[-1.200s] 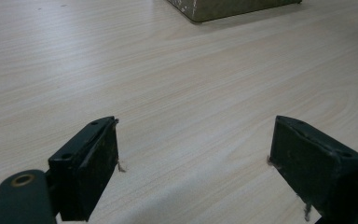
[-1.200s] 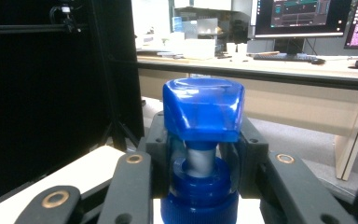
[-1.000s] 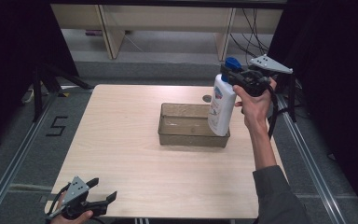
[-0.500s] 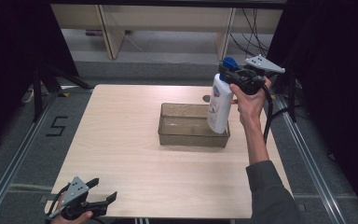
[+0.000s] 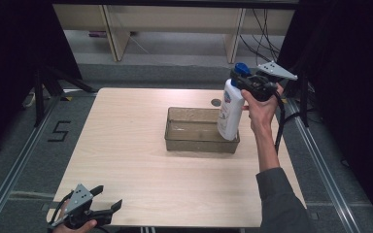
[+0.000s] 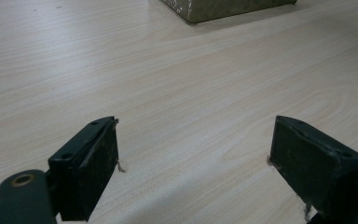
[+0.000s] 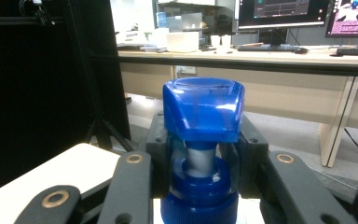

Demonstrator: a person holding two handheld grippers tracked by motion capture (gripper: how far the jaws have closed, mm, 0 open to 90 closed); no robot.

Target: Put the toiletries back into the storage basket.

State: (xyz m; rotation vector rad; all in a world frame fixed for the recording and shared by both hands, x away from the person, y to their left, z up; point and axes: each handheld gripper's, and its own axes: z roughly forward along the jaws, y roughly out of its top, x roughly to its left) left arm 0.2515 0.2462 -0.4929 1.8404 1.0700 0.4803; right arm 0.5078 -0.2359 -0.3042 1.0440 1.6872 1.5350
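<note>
While the right gripper (image 5: 246, 83) clamps the neck of the white blue-capped pump bottle (image 5: 229, 109) over the translucent brown rectangular bin (image 5: 200, 144) — likely lowering next — the left gripper (image 5: 108, 210) waits wide.

An office-like lab: desks (image 7: 242, 58) with monitors (image 7: 282, 13), keyboards, a railed floor (image 5: 9, 165).

The right hand-held gripper (image 5: 243, 81) is raised on an outstretched forearm, jaws clamped; the left hand-held gripper (image 5: 108, 206) is held low, jaws spread.
</note>
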